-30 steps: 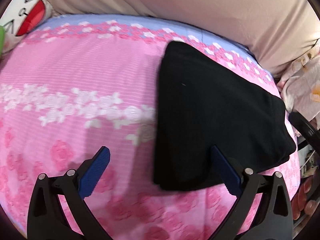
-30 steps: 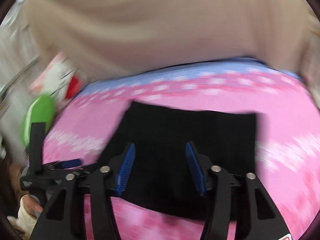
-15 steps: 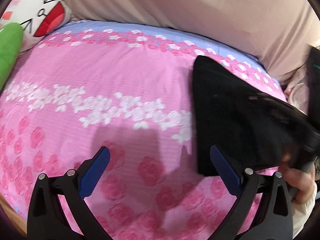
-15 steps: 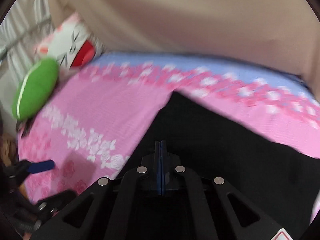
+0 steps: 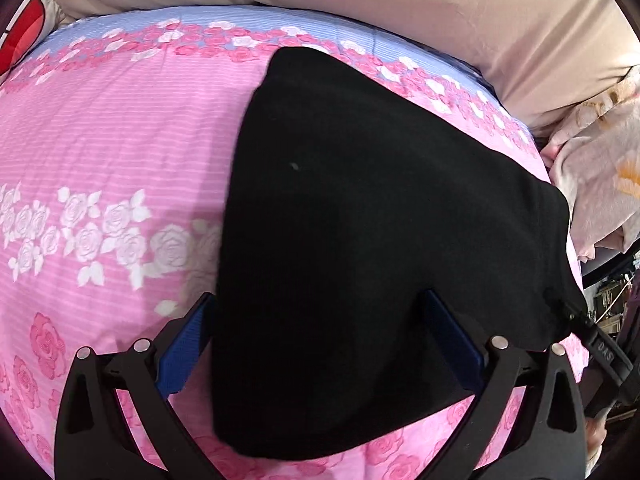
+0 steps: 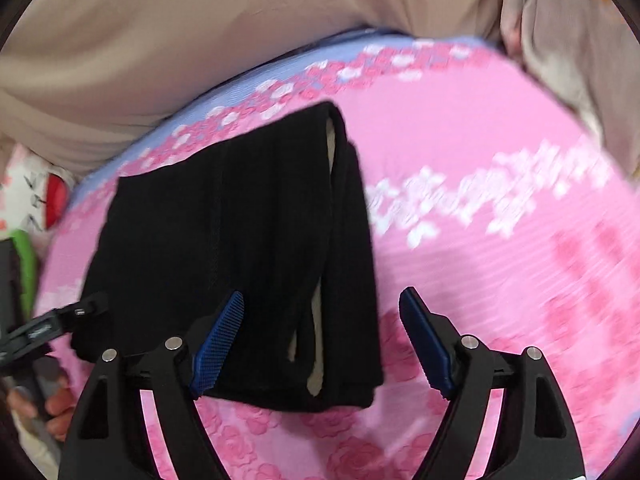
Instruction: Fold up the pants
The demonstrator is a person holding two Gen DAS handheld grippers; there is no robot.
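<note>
Right gripper [image 6: 322, 340], jaws just opened, straddles the folded black pants [image 6: 224, 248] on the pink bed [image 6: 500, 280]; left gripper [image 5: 316, 344] spread over them too.

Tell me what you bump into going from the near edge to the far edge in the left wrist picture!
left tool → black pants → pink rose bedsheet → blue strip of the sheet → beige cover.

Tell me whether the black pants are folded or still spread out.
Folded. The black pants lie as a compact stack on the pink bedsheet, several layers showing along the right edge, with pale lining peeking between them.
</note>
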